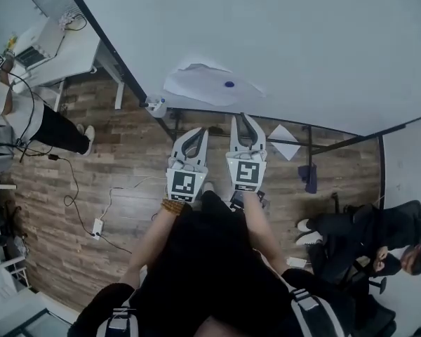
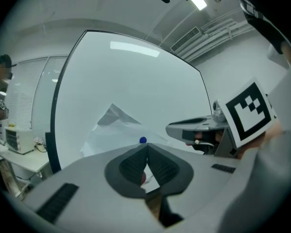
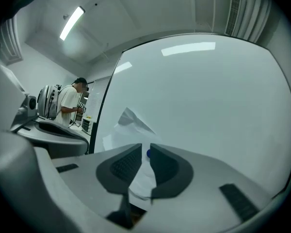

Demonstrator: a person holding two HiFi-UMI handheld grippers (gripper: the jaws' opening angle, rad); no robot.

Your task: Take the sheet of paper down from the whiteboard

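Observation:
A white sheet of paper (image 1: 207, 84) lies crumpled against the whiteboard (image 1: 302, 41), pinned by one blue magnet (image 1: 229, 84). One corner of the paper (image 2: 117, 124) has come away from the board and stands folded out; the blue magnet (image 2: 143, 140) sits just beyond my left jaw tips. My left gripper (image 1: 194, 135) points at the board a short way off, shut and empty, its tips meeting (image 2: 146, 147). My right gripper (image 1: 247, 121) is beside it and a little nearer the board, open by a narrow gap (image 3: 145, 147) with nothing between the pads; the paper (image 3: 130, 125) and magnet (image 3: 148, 154) show through it.
The whiteboard's black stand (image 1: 295, 142) runs along the wooden floor below my grippers, with a small holder (image 1: 156, 106) at its left end. A person (image 1: 14, 111) stands at a desk (image 1: 63, 55) on the left. Another person (image 1: 379, 244) sits at the right. A cable and power strip (image 1: 97, 227) lie on the floor.

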